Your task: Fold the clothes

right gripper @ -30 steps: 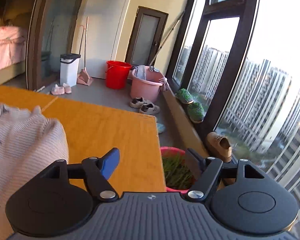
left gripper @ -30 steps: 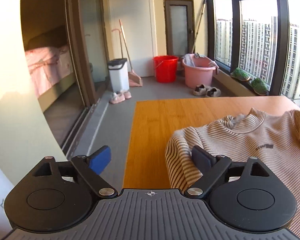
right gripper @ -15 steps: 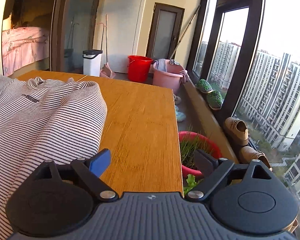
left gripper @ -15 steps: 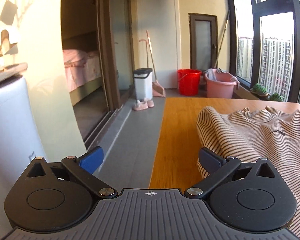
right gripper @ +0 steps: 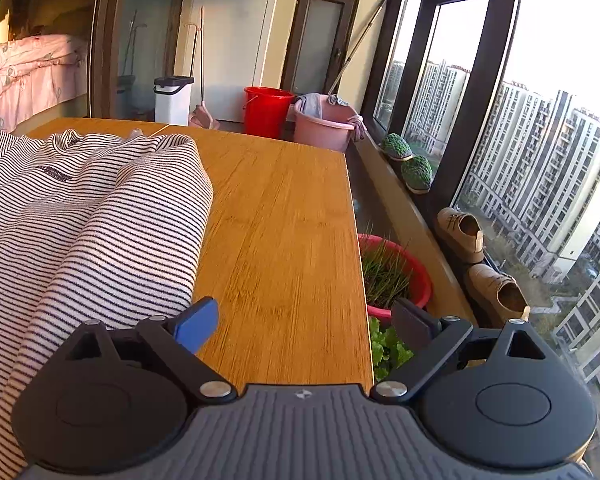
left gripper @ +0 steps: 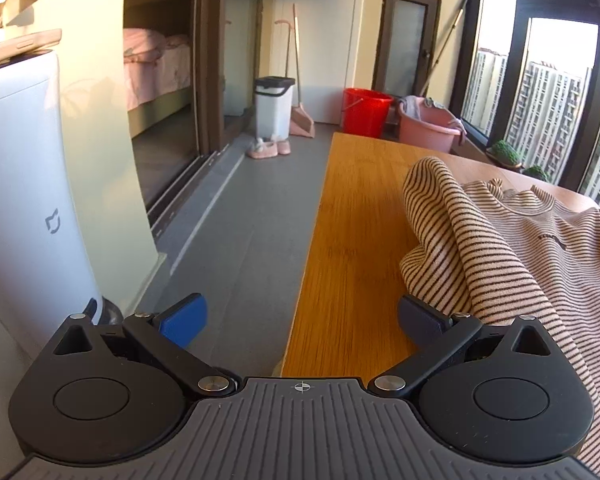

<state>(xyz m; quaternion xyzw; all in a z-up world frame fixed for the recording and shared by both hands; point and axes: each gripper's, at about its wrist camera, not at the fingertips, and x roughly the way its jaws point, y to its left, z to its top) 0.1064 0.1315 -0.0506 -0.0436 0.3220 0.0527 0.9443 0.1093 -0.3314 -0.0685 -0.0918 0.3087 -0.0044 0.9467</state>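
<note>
A striped long-sleeved top [left gripper: 512,248] lies spread on the wooden table [left gripper: 352,216], its collar toward the far end and a sleeve bunched up at its left side. My left gripper [left gripper: 302,320] is open at the table's near left edge, its right finger against the top's left hem, nothing between the fingers. The right wrist view has the same top [right gripper: 80,216] at the left on the table [right gripper: 284,216]. My right gripper [right gripper: 304,322] is open over the table's near right edge, its blue pad touching the top's right side.
Left of the table are a white appliance [left gripper: 24,184], grey floor and a sliding door to a bedroom. Beyond it stand a bin [left gripper: 273,106], a red bucket [left gripper: 366,112] and a pink tub [left gripper: 428,128]. Right of the table are a red planter [right gripper: 392,276], shoes [right gripper: 460,232] and windows.
Both grippers drew back toward the near end and sank lower. The left sleeve now stands bunched higher. Both stay open.
</note>
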